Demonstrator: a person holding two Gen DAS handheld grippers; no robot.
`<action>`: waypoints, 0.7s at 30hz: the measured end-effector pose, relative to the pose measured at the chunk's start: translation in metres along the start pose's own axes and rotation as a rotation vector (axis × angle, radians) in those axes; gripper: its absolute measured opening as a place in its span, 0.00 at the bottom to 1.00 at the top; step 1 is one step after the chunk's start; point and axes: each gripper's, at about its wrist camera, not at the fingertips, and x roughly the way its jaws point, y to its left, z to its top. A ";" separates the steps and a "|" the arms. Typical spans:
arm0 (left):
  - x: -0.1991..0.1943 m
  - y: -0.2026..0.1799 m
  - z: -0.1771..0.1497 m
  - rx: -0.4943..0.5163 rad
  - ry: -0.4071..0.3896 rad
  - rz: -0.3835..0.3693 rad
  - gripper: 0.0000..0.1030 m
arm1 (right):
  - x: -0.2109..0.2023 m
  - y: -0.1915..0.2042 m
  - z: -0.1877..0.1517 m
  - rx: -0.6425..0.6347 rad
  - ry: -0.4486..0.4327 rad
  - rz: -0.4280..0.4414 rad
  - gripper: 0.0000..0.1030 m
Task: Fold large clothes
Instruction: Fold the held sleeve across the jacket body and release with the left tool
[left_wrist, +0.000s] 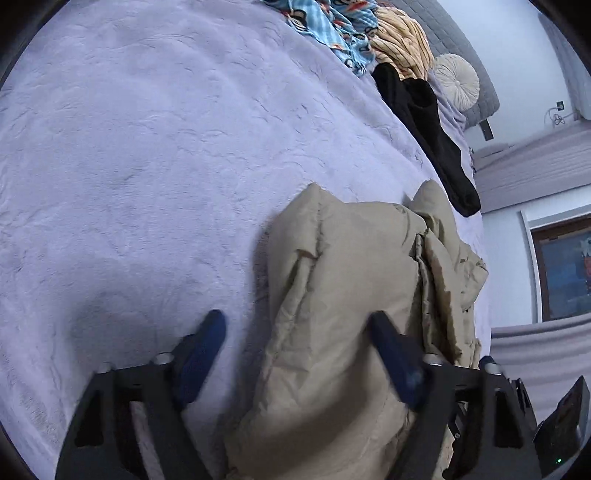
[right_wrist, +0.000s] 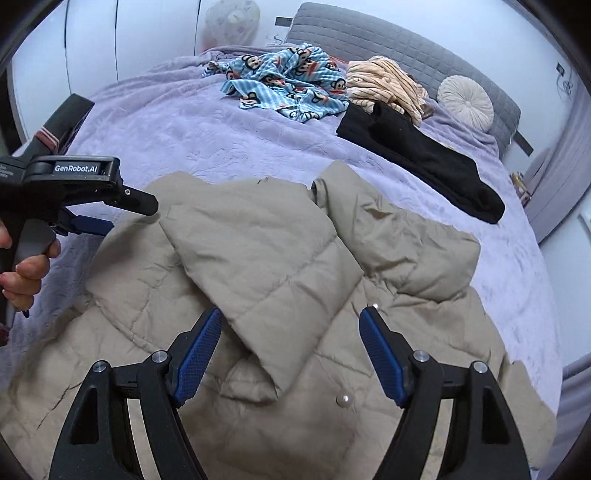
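Beige quilted puffer jacket (right_wrist: 258, 295) sprawls lower centre of the right wrist view on the lilac bedspread (right_wrist: 184, 125), 1 sleeve folded across its body. Looks light, puffy, springy, with a slick shell; best pinched at hem or sleeve seam. Right gripper (right_wrist: 290, 332) and left gripper (left_wrist: 295, 332) both gape, holding nothing.

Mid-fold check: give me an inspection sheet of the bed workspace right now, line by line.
Surface: lilac blanket on the bed.
Job's things: beige puffer jacket, sleeves laid across its front.
Clutter: black garment, blue monkey-print cloth, striped cream garment, round cushion.
Grippers: left gripper open above the jacket's edge; right gripper open over the jacket; neither holds anything.
Cables: wall cable, away from the bed.
Surroundings: grey headboard, white wall.
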 end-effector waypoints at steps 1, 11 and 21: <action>0.003 -0.007 0.000 0.021 -0.001 0.007 0.39 | 0.007 0.002 0.003 -0.005 0.006 -0.018 0.78; 0.023 -0.053 -0.007 0.300 -0.099 0.286 0.36 | 0.043 -0.140 -0.087 0.819 0.119 0.218 0.05; -0.047 -0.060 -0.012 0.349 -0.245 0.453 0.59 | 0.018 -0.177 -0.151 1.055 0.154 0.290 0.18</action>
